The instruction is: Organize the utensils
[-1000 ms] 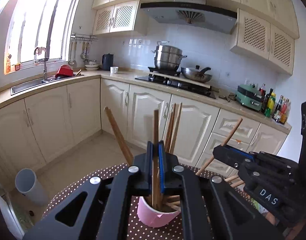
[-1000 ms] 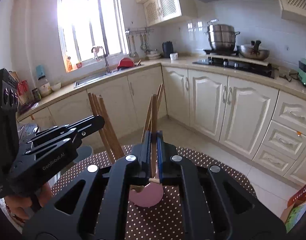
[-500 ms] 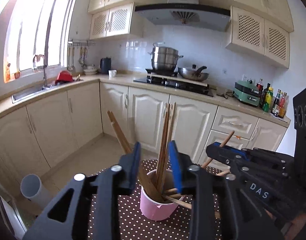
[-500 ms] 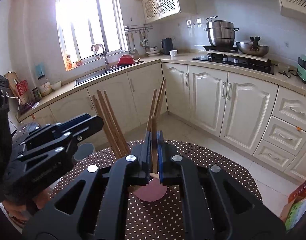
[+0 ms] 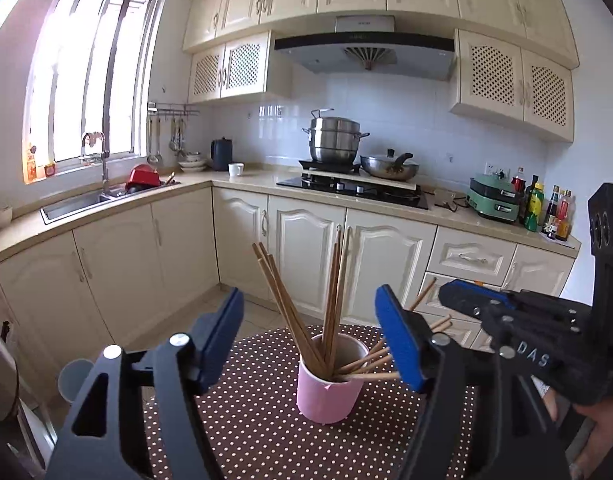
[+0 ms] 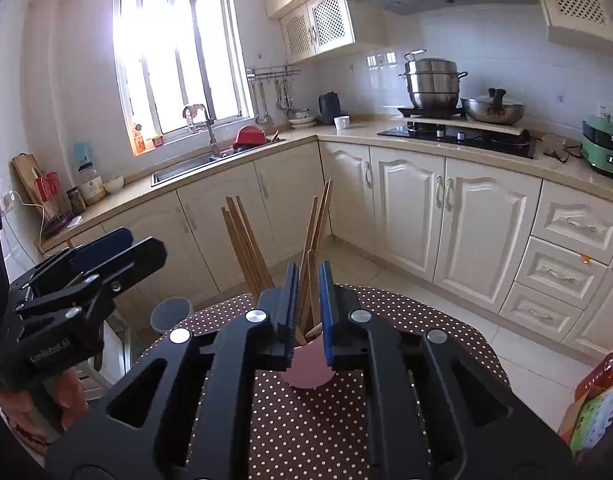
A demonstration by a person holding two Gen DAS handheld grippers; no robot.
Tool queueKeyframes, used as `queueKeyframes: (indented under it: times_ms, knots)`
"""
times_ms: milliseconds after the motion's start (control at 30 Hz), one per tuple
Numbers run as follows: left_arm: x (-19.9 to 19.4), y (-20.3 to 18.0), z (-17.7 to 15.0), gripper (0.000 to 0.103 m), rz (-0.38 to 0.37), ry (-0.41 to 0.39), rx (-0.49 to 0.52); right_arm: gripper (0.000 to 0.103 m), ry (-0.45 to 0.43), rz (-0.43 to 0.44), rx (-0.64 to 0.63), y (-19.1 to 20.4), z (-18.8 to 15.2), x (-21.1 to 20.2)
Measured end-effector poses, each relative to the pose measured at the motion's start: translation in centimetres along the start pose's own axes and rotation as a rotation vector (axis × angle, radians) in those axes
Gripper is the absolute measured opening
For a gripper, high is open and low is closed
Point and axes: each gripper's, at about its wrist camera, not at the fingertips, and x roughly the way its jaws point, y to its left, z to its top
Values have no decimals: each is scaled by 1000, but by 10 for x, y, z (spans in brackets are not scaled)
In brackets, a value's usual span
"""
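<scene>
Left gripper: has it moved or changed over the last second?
Yes. The left gripper has opened and pulled back: its fingers, earlier clamped on a chopstick over the pink cup, now stand wide on either side of the cup, which shows fully.

left wrist: faces the stove (image 5: 352, 190), close above the table.
right wrist: faces the sink (image 6: 210, 162).
shared: pink cup (image 5: 329, 384) (image 6: 308, 364).

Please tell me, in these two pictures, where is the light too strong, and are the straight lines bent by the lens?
Left wrist view: the window is overexposed, its panes nearly white; the cabinets bow toward the rim, and the pink cup stays sharp. Right wrist view: the window glares more and hazes the wall beside it; the counter edge curves, and the corners go black.
</scene>
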Motion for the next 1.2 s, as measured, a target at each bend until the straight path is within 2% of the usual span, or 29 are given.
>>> queueKeyframes:
  times_ms: [267, 367, 400, 433, 567, 633, 800, 900, 1100, 1200]
  knots:
    - [-50, 4, -6, 73, -12, -16, -5, 15, -40, -15, -11, 15, -9, -45]
    - [-69, 0, -11, 75, 11, -26, 14, 31, -60, -36, -39, 29, -18, -63]
    - [-79, 0, -13, 75, 19, -32, 12, 48, -68, -43, -46, 32, -21, -69]
    - [-86, -1, -16, 75, 28, -39, 7, 60, -86, -56, -54, 37, -25, -77]
    - [-121, -2, -27, 78, 25, -69, -33, 61, -141, -79, -88, 53, -40, -107]
    - [-140, -4, -33, 78, 39, -95, -36, 69, -174, -111, -99, 63, -48, -121]
    - [-176, -8, -46, 80, 79, -148, -43, 77, -254, -159, -123, 84, -59, -155]
    - [-194, -7, -51, 80, 81, -164, -49, 81, -293, -178, -144, 95, -65, -169]
    - [-222, -11, -60, 87, 139, -228, -38, 91, -340, -195, -167, 111, -75, -184]
    - [-230, -14, -61, 88, 162, -248, -12, 93, -355, -195, -177, 113, -77, -188]
